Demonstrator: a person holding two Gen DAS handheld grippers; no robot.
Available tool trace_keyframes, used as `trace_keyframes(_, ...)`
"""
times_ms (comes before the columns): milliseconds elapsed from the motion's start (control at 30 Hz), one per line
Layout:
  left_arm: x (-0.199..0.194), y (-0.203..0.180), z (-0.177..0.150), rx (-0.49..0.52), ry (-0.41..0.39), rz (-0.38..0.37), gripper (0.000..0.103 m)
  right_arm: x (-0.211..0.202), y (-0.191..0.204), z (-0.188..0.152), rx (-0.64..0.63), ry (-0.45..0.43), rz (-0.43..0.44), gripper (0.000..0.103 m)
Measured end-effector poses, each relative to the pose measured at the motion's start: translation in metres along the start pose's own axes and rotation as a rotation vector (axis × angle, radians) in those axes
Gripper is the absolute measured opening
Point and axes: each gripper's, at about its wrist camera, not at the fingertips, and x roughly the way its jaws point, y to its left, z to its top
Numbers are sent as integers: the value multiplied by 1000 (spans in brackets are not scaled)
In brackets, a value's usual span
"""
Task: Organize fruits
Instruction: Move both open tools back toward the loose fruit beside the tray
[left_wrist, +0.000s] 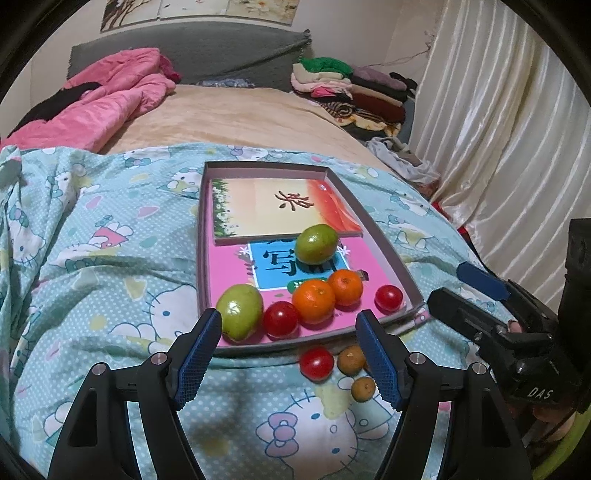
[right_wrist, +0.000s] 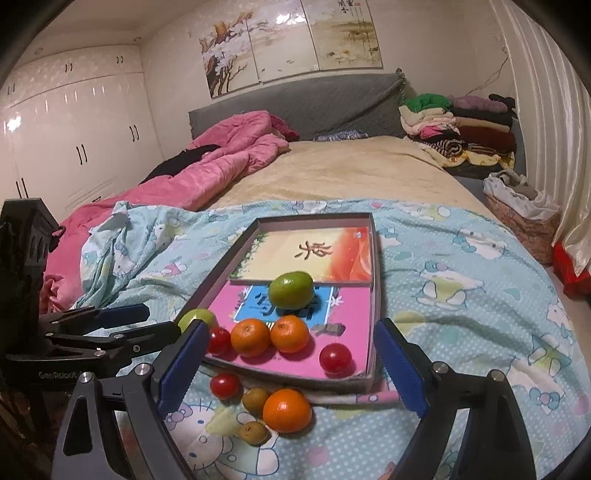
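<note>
Both the left gripper and the right gripper are spread wide and hold nothing, and just ahead of their bumpy blue pads sits a flat cardboard tray with two smooth green fruits, two oranges and two shiny red tomatoes.

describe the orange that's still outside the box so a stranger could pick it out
Find the shallow box on the cartoon-cat sheet. On the sheet just before its near rim lies a small cluster of fruit. The orange is the biggest and only bright orange piece there, beside a red tomato and two dull brownish fruits.
</note>
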Motion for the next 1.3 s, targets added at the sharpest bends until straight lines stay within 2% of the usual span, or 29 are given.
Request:
trace_keyframes(333, 4, -9, -7, 26, 31, -15, 76, 0, -3, -12, 11, 59, -22, 91)
trace_keyframes(433, 6, -10, -9, 37, 41, -18, 76, -1, -5, -14, 21, 69, -23, 97)
trace_keyframes(900, 12, -24, -25, 79, 97, -40, 76, -1, -14, -19, 45, 103, -60, 97)
trace_keyframes(1300, 30, -36, -41, 121, 192, -71, 76, 3, -29, -22, 97, 134, -52, 97)
